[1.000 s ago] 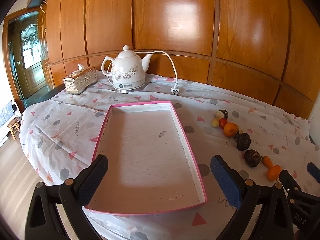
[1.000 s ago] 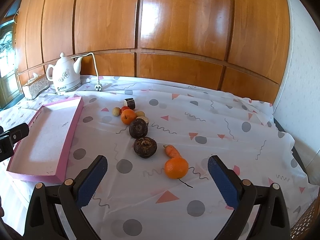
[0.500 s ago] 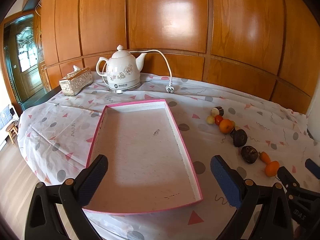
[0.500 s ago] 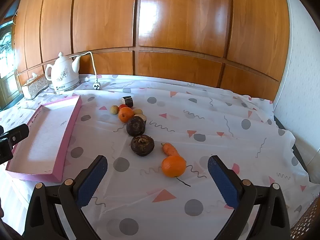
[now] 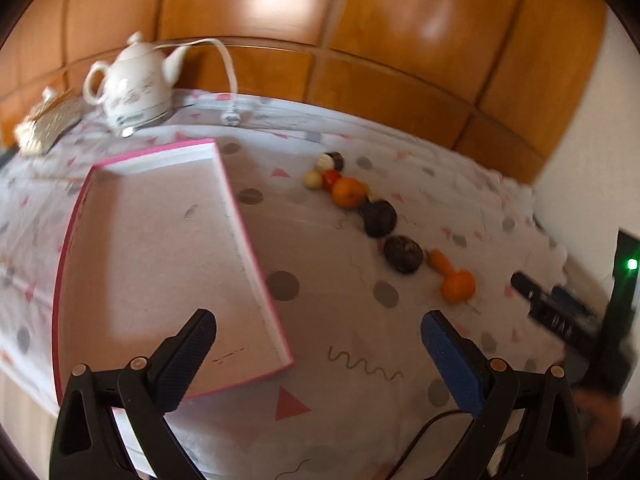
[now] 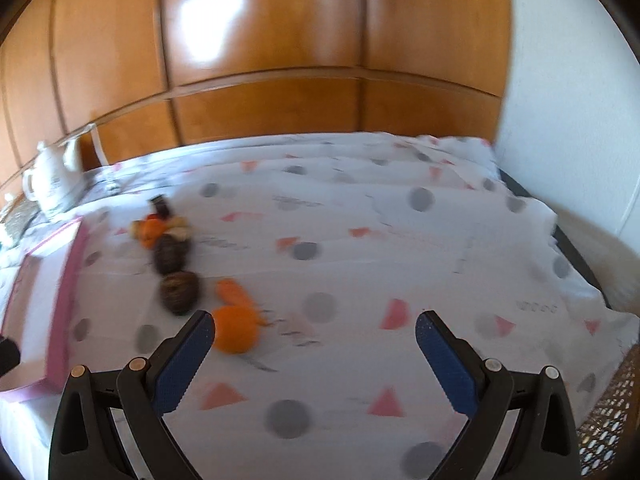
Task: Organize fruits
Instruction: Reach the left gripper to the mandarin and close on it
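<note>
While both grippers hang above the worktop [image 6: 400,240] with nothing held, the step in hand appears to be the approach to the first fruit. The right gripper [image 6: 312,344] stands wide open and empty; the nearest orange [image 6: 235,329] lies at lower left of the right wrist view, just beside the left fingertip rather than between the jaws. The left gripper [image 5: 318,344] is likewise wide open and empty, positioned at lower centre of its view over the near right corner of the pink tray [image 5: 256,272].

The fruits lie in a loose diagonal line right of the tray: a small carrot-like piece [image 6: 236,294] touching or nearly touching the nearest orange, two dark round fruits [image 6: 179,292] behind it, then a second orange [image 5: 349,192] and several small items, too blurred to identify.

Recommended procedure:
- Shift the right gripper leftward until the nearest orange sits centred between the jaws.
- Descend before closing, so the pads meet the widest part.
- Close gently; a round fruit probably rolls if contacted on one side first.
- Avoid nudging the adjacent carrot-like piece.

The tray is empty.
</note>
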The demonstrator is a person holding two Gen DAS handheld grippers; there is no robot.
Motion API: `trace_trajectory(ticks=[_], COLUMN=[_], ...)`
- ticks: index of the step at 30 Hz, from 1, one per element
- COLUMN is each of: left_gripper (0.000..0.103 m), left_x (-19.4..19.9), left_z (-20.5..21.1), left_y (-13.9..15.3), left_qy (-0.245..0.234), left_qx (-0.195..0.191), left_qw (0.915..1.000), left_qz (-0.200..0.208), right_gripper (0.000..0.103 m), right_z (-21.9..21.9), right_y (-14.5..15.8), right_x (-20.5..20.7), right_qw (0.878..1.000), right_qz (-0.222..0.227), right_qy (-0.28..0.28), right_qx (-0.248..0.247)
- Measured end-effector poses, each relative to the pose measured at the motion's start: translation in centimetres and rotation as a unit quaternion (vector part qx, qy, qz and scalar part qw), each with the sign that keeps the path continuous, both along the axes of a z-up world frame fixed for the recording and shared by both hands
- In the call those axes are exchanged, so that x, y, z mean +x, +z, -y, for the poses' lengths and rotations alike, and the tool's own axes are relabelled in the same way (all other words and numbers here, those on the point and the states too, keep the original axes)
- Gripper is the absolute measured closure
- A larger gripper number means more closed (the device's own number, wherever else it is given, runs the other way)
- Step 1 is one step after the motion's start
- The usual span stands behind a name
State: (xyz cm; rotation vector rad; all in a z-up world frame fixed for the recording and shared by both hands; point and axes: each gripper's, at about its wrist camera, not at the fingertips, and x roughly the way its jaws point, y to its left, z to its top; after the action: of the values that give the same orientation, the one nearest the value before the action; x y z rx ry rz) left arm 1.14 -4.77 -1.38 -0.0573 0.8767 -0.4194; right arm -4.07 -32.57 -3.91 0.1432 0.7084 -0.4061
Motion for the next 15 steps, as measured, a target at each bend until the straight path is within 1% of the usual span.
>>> trace_trajectory(ticks=[3, 7, 9, 10, 11, 13, 14, 15], left_gripper=[0.000, 0.000, 0.000, 0.000, 0.003, 0.015, 0.023, 0.024], left_x=[0.3, 2.0, 2.7, 2.8, 3.0, 3.0, 3.0, 3.1], left_z=[1.3, 3.4, 4.8, 5.9, 6.6, 8.3, 9.0, 9.7], left_y=[0.2, -0.6, -1.1, -1.2, -1.2, -1.2, -1.3, -1.4], left_qy=[-0.033, -0.078, -0.100, -0.105, -0.109, -0.127, -0.132, -0.138], left_qx=[0.004, -0.015, 0.000, 0.021, 0.026, 0.039, 0.044, 0.047], left_qw=[0.9994, 0.9959, 0.9931, 0.9924, 0.9921, 0.9901, 0.9893, 0.9882], left_qz=[0.003, -0.043, -0.061, -0.061, -0.056, -0.046, -0.045, -0.046], right_gripper=[0.002, 0.004, 0.005, 0.005, 0.005, 0.005, 0.005, 0.005], right_z=[1.8, 3.3, 3.8, 3.9, 4.0, 4.2, 4.4, 4.6], right_y=[-0.7, -1.5, -1.8, -2.0, -2.0, -2.2, -2.3, -2.4], right_x=[-0.3, -0.7, -0.7, -0.8, -0.8, -0.8, -0.9, -0.9], right_qw=[1.000, 0.999, 0.999, 0.999, 0.999, 0.999, 0.998, 0.998], right_qz=[-0.017, -0.027, -0.031, -0.031, -0.031, -0.028, -0.029, -0.029], right_qy=[-0.025, -0.039, -0.042, -0.043, -0.044, -0.046, -0.047, -0.048], right_qx=[0.001, 0.009, 0.012, 0.011, 0.009, 0.008, 0.011, 0.012])
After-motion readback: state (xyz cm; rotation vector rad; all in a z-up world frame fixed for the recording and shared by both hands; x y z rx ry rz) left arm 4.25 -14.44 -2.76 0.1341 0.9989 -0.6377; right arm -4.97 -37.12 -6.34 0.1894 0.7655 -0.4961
